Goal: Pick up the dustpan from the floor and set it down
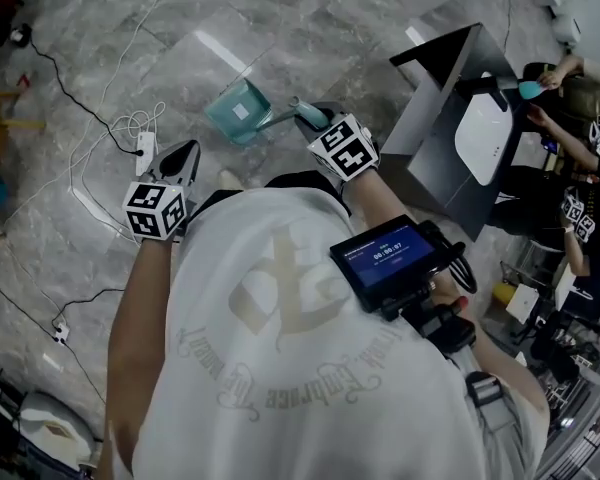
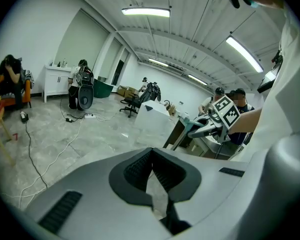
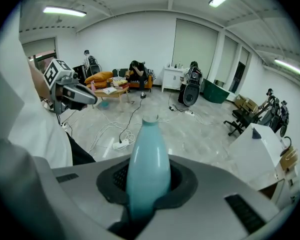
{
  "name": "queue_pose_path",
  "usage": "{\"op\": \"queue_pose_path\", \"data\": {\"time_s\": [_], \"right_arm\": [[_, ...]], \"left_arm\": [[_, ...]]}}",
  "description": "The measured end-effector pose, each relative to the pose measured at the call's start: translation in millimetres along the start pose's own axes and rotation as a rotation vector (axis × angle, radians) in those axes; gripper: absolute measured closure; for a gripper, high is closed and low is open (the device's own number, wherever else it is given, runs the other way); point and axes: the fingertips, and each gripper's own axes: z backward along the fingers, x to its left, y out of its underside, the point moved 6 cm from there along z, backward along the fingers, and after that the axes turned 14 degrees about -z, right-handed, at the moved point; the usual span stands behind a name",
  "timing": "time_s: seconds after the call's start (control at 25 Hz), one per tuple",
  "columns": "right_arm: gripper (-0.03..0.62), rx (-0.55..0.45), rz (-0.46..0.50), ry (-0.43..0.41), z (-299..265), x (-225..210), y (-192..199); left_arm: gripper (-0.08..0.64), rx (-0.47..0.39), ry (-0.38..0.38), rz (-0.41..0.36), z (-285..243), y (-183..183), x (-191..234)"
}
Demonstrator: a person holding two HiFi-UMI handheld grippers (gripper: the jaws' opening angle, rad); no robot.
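1. Upper centre of the head view: teal plastic dustpan (image 1: 242,111), just left of the right gripper (image 1: 312,118) and joined to it.
2. Left of the dustpan, on the grey marble-tiled floor (image 1: 280,18): white plastic power strip (image 1: 145,149) among looped white cables (image 1: 100,138).
3. Just below and right of that strip: left gripper (image 1: 185,155), well apart from the dustpan, jaw tips together.
4. Right of the right gripper, in the upper right: dark grey slanted-panel stand (image 1: 435,118), with seated people (image 1: 580,198) beyond it at the right edge.
5. Lower right of centre: black screen device (image 1: 390,253), below the right gripper.
6. Centre of the right gripper view: dustpan's teal handle (image 3: 147,164) clamped between the jaws, left gripper (image 3: 72,95) at left.
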Motion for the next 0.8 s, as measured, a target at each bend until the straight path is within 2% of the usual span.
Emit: {"op": "queue_pose_path", "data": {"time_s": [0.48, 0.8], "right_arm": [[0.520, -0.147, -0.002, -0.021, 37, -2, -48], [0.522, -0.191, 0.002, -0.012, 54, -9, -57]], "left_arm": [[0.549, -0.045, 0.046, -0.080, -12, -35, 8], [0.549, -0.046, 0.075, -0.105, -21, -43, 1]]}}
